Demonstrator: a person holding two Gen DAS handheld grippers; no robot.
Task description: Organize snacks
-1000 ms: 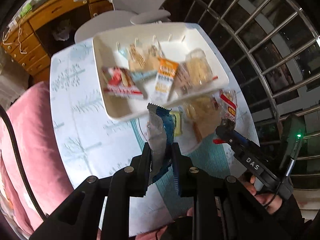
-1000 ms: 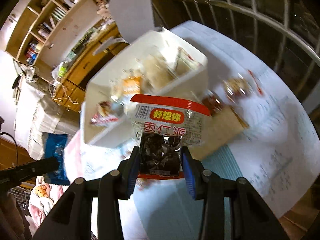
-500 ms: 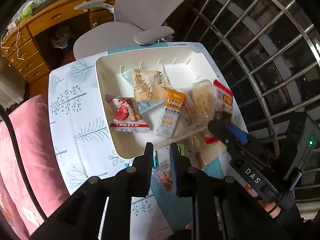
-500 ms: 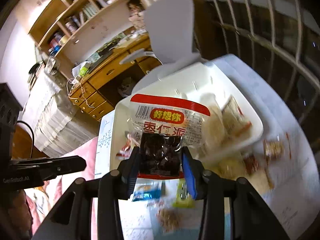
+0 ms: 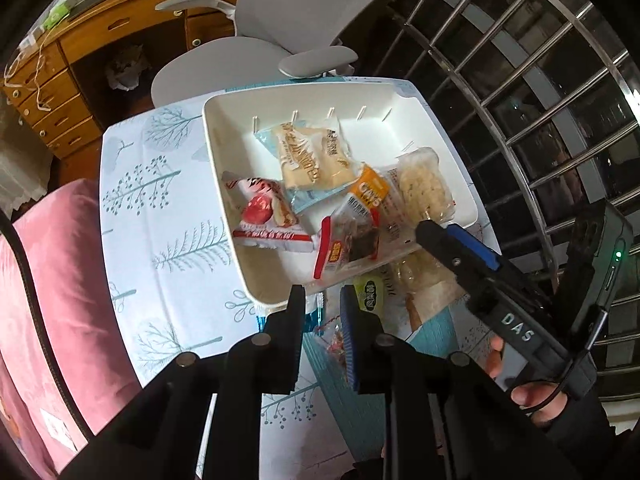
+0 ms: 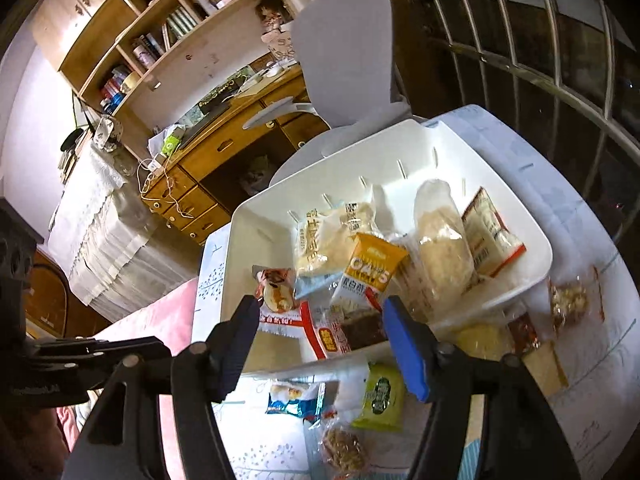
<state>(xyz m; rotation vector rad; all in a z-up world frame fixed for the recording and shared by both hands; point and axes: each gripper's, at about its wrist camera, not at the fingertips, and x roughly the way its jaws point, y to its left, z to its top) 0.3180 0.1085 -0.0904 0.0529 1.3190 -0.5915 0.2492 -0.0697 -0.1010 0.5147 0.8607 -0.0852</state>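
Note:
A white tray [image 5: 224,136] on the tree-print table holds several snack packs; it also shows in the right wrist view [image 6: 248,248]. A red-edged date snack pack [image 5: 346,246] lies in the tray's near part, below my right gripper [image 6: 320,316], which is open and empty above the tray's front rim. My left gripper [image 5: 322,308] is narrowly open and empty, just in front of the tray. On the table in front of the tray lie a blue pack [image 6: 294,400], a green pack [image 6: 382,398] and a clear nut pack [image 6: 344,448].
A grey office chair [image 5: 256,52] stands behind the table and a wooden desk [image 5: 96,52] beyond it. A metal window grille [image 5: 520,80] runs along the right. A pink cushion [image 5: 60,280] lies at the left. More snacks [image 6: 568,300] lie right of the tray.
My right gripper opened and let the red-edged pack fall into the tray. My left gripper let go of the blue pack, which now lies on the table, and both views pulled back.

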